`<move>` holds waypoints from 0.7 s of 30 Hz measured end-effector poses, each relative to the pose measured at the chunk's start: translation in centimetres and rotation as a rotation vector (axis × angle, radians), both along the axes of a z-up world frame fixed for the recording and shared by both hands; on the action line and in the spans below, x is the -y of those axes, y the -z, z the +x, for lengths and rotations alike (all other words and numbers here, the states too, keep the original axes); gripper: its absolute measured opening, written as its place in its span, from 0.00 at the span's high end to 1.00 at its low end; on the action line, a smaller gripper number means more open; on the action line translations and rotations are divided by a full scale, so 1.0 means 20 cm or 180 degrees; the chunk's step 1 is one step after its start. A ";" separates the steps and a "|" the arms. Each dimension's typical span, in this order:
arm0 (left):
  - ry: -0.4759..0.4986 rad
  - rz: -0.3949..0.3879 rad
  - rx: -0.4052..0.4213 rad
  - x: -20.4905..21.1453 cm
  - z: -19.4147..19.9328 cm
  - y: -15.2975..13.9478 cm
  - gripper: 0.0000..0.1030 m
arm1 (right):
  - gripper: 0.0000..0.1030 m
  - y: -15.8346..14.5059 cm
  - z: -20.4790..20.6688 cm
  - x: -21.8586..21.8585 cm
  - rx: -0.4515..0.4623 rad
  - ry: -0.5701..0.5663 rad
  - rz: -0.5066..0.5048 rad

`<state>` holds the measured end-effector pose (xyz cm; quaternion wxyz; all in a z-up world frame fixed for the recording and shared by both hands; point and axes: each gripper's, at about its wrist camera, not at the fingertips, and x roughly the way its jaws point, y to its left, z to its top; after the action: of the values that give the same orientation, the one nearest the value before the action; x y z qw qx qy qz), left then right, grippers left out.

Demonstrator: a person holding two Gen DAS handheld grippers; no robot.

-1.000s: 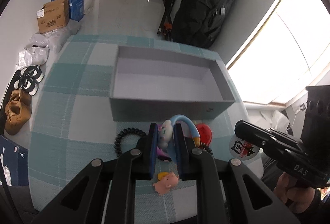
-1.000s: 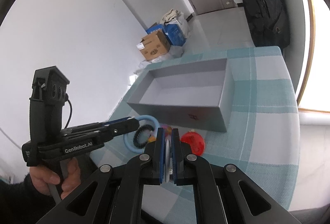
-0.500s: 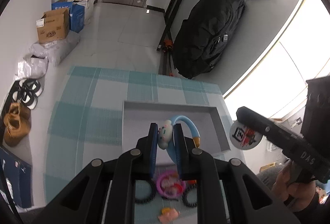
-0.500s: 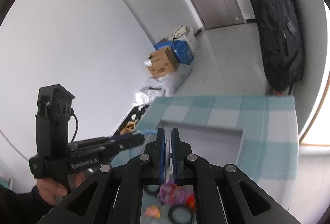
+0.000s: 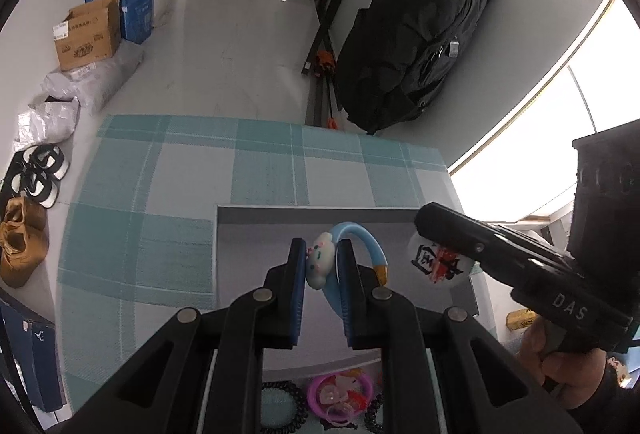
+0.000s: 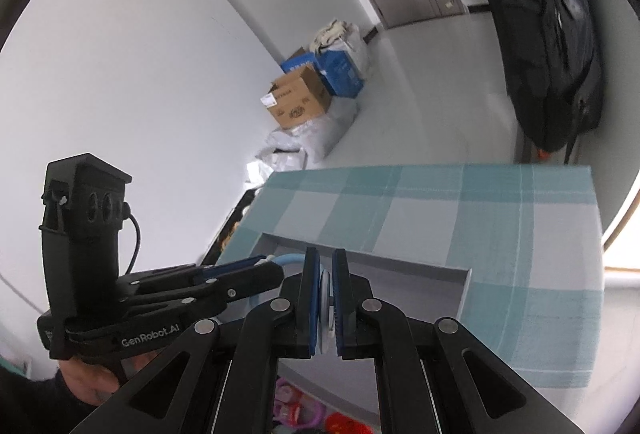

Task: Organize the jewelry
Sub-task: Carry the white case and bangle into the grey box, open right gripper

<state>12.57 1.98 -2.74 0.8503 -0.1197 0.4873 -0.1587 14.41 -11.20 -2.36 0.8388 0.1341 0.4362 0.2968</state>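
Both pieces hang above the grey box (image 5: 256,254). Your left hand-held gripper (image 5: 322,266) pinches the blue hairband (image 5: 366,246) only by its white charm; your right hand-held gripper (image 6: 326,298) clamps the round badge (image 5: 434,260) edge-on. Release too high and I think either one may bounce out onto the counter (image 5: 160,218).

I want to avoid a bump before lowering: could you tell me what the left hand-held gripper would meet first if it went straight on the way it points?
Probably the bare floor of the grey box. The left hand-held gripper, shut on the blue bracelet, points down into it, though depth is unclear.
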 end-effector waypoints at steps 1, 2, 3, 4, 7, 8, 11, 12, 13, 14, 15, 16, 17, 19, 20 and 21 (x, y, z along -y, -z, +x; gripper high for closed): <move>0.0015 -0.0005 0.0000 0.00 0.00 0.00 0.89 | 0.95 0.01 0.00 0.00 -0.0007 0.0012 0.0001; 0.0031 -0.0003 0.0000 0.01 0.00 0.00 0.89 | 0.95 0.01 0.01 0.00 -0.0012 0.0009 0.0015; 0.0041 -0.0009 0.0010 0.01 0.01 0.00 0.89 | 0.95 0.02 0.01 0.00 -0.0009 0.0001 0.0034; 0.0041 -0.0034 0.0035 0.00 0.01 0.00 0.89 | 0.95 0.02 0.02 -0.01 -0.0003 -0.0003 0.0040; 0.0060 -0.0117 0.0002 0.00 0.02 0.00 0.89 | 0.94 0.02 0.02 -0.01 0.0035 -0.0064 0.0084; 0.0074 -0.0126 -0.0031 0.00 0.02 0.00 0.87 | 0.92 0.01 0.01 -0.01 0.0053 -0.0069 0.0098; 0.0111 -0.0107 -0.0088 0.01 0.03 0.01 0.64 | 0.89 0.00 0.00 0.01 0.0068 -0.0062 0.0141; 0.0087 -0.0099 -0.0084 0.01 0.02 0.00 0.58 | 0.85 0.00 0.00 0.01 0.0065 -0.0050 0.0152; 0.0054 -0.0107 -0.0081 0.00 0.02 0.00 0.49 | 0.83 -0.01 0.00 0.02 0.0061 -0.0041 0.0169; 0.0032 -0.0162 -0.0071 -0.01 0.01 -0.01 0.48 | 0.78 -0.02 0.00 0.02 0.0063 -0.0028 0.0170; 0.0018 -0.0208 -0.0053 -0.01 0.01 -0.02 0.48 | 0.69 -0.03 -0.01 0.03 0.0079 0.0001 0.0164; 0.0010 -0.0258 -0.0030 -0.02 0.00 -0.03 0.47 | 0.63 -0.04 -0.03 0.05 0.0117 0.0033 0.0148; 0.0024 -0.0303 -0.0008 -0.03 -0.01 -0.04 0.46 | 0.50 -0.06 -0.04 0.06 0.0170 0.0075 0.0117; 0.0046 -0.0299 0.0046 -0.03 -0.03 -0.07 0.43 | 0.33 -0.09 -0.09 0.08 0.0299 0.0174 0.0051; 0.0045 -0.0267 0.0084 -0.03 -0.04 -0.08 0.39 | 0.28 -0.11 -0.11 0.10 0.0355 0.0197 0.0043; 0.0016 -0.0209 0.0124 -0.04 -0.06 -0.10 0.38 | 0.20 -0.12 -0.12 0.10 0.0399 0.0220 0.0021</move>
<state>11.32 2.69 -0.80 0.8548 -0.1432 0.4656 -0.1790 11.99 -13.24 0.03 0.8738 0.1331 0.3770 0.2769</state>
